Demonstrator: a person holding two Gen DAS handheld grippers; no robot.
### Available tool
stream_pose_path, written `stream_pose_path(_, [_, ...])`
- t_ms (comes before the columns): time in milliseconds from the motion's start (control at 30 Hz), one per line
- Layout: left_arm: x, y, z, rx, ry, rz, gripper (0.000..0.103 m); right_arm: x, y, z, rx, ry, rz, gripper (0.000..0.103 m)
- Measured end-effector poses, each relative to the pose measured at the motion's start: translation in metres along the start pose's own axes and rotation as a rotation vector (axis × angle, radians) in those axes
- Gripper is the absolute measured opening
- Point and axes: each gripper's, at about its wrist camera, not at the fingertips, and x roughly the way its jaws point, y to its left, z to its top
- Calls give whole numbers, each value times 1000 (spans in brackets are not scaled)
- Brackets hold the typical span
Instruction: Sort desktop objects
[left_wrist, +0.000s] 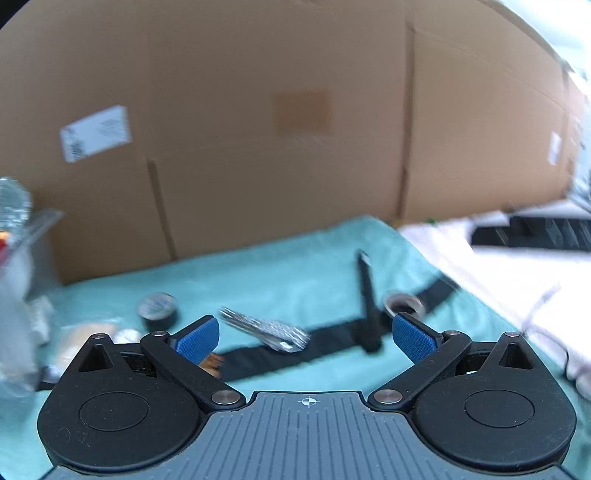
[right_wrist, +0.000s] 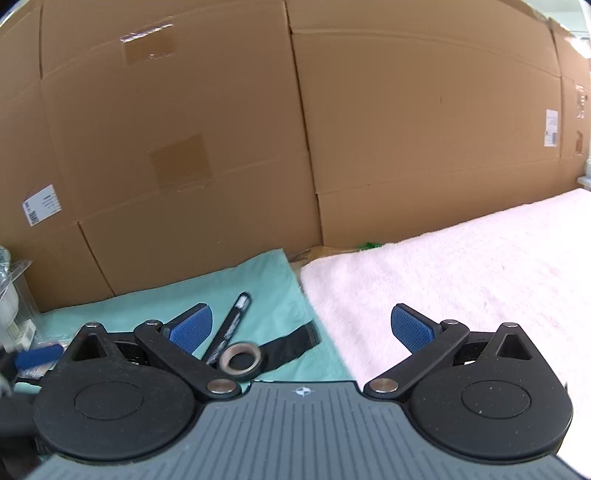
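Observation:
On a teal cloth (left_wrist: 280, 273) lie a black strap (left_wrist: 332, 332), a black pen (left_wrist: 367, 299), a silvery foil packet (left_wrist: 264, 328), a black tape roll (left_wrist: 159, 312) and a metal ring (left_wrist: 402, 304). My left gripper (left_wrist: 304, 334) is open and empty, just above the packet and strap. My right gripper (right_wrist: 301, 328) is open and empty over the edge between the teal cloth (right_wrist: 177, 302) and a white fluffy cloth (right_wrist: 461, 273). The pen (right_wrist: 231, 325), the ring (right_wrist: 240, 360) and the strap end (right_wrist: 291, 345) lie by its left finger.
A big cardboard wall (left_wrist: 258, 129) closes the back. Clear plastic items (left_wrist: 16, 236) stand at far left. A tan object (left_wrist: 90, 334) and a white lump lie by the left finger. A black keyboard-like object (left_wrist: 532, 232) lies on the white cloth at right.

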Motion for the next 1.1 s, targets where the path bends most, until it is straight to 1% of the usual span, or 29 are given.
stream_pose_path(67, [3, -10, -7, 56, 28, -3, 103, 11, 1, 1, -37, 27, 23, 97])
stream_pose_path(100, [1, -13, -9, 69, 23, -5, 103, 18, 3, 1, -43, 44, 44, 96])
stream_pose_path(167, [-3, -17, -12, 89, 1, 2, 103, 33, 7, -1, -33, 94, 92, 84])
stream_pose_path(200, [-2, -17, -12, 101, -2, 5, 103, 41, 10, -3, -26, 126, 123, 79])
stream_pose_path(233, [-1, -18, -13, 109, -1, 7, 103, 48, 13, -4, -19, 153, 156, 71])
stream_pose_path(267, [0, -18, -13, 110, 5, 11, 103, 56, 16, -7, -11, 175, 186, 69])
stream_pose_path(400, [7, -11, -13, 91, 40, 13, 103, 72, 30, -13, -27, 202, 201, 69])
stream_pose_path(467, [6, -7, -13, 71, 52, 11, 103, 77, 38, -15, -23, 228, 230, 69])
stream_pose_path(533, [6, -3, -15, 56, 72, -3, 103, 78, 47, -17, -28, 263, 293, 70])
stream_pose_path(600, [4, -2, -19, 63, 98, -2, 103, 77, 54, -22, -24, 310, 341, 71])
stream_pose_path(667, [1, -1, -25, 85, 115, 5, 103, 65, 59, -25, -17, 313, 392, 73])
stream_pose_path(733, [-4, 1, -31, 92, 122, 14, 103, 54, 60, -23, 31, 317, 469, 74])
stream_pose_path(767, [-7, 3, -33, 85, 118, 15, 103, 49, 59, -21, 51, 304, 478, 75])
stream_pose_path(867, [-14, 7, -35, 69, 108, 13, 103, 46, 55, -11, 53, 272, 411, 77])
stream_pose_path(933, [-17, 8, -36, 67, 105, 23, 103, 43, 46, -7, 91, 245, 377, 77])
stream_pose_path(967, [-18, 8, -37, 69, 102, 28, 103, 42, 41, -6, 102, 229, 346, 78])
stream_pose_path(1033, [-17, 7, -35, 70, 83, 46, 103, 41, 39, -6, 69, 215, 292, 78])
stream_pose_path(1100, [-14, 6, -32, 66, 62, 59, 103, 40, 39, -8, 37, 209, 262, 76])
